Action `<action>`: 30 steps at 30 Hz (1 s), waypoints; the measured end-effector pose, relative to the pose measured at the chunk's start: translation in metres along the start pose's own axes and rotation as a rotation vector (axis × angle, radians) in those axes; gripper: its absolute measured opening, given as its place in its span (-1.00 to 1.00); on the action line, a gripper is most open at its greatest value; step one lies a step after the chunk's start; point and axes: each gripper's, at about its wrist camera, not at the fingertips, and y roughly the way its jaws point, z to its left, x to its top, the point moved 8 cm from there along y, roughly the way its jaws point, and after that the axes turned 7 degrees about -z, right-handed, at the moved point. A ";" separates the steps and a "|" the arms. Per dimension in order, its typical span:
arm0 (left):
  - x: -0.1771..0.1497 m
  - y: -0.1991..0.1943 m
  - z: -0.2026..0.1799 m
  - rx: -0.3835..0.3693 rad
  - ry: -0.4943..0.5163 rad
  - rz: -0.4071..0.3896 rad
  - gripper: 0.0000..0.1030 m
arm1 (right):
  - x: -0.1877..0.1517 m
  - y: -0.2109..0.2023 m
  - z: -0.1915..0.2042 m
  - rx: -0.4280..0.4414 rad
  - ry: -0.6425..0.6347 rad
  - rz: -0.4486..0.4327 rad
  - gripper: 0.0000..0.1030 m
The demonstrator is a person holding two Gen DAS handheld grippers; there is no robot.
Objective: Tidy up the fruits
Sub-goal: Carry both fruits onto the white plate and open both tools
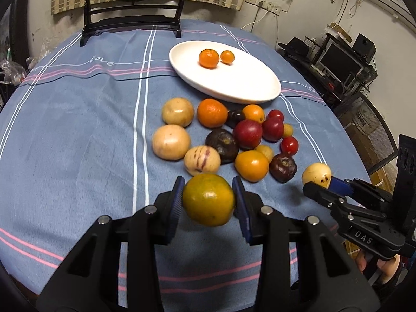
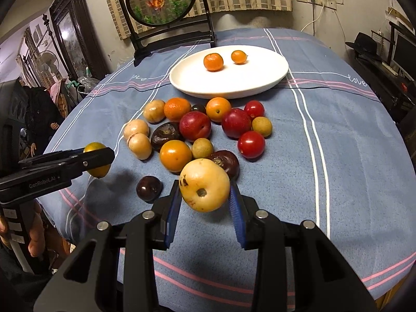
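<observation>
My left gripper (image 1: 208, 199) is shut on a green-orange citrus (image 1: 208, 199) held above the tablecloth; it also shows in the right wrist view (image 2: 96, 160). My right gripper (image 2: 205, 195) is shut on a pale yellow fruit (image 2: 204, 188), seen from the left wrist view (image 1: 316, 174) at the right. A white oval plate (image 1: 249, 83) beyond the pile holds two small oranges (image 1: 208, 58) (image 1: 227, 57). Several loose fruits (image 2: 195, 126) lie between the grippers and the plate (image 2: 260, 78): oranges, red plums, dark purple fruits, tan fruits and cherry tomatoes.
A black-framed round goldfish screen (image 2: 161, 0) stands at the table's far edge behind the plate. The blue striped tablecloth (image 1: 78, 130) covers a round table. A mesh chair (image 1: 374, 130) and a desk with monitors (image 1: 340, 62) stand to the right.
</observation>
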 end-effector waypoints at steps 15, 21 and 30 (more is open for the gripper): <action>0.173 0.088 -0.017 0.031 0.086 -0.034 -0.25 | 0.144 0.070 -0.051 -0.019 -0.050 0.007 -0.29; 0.216 0.166 0.006 0.071 0.053 0.019 -0.25 | 0.186 0.164 -0.069 -0.050 -0.048 0.110 -0.29; 0.221 0.222 0.030 0.088 0.021 0.086 -0.25 | 0.196 0.218 -0.077 -0.036 -0.051 0.160 -0.29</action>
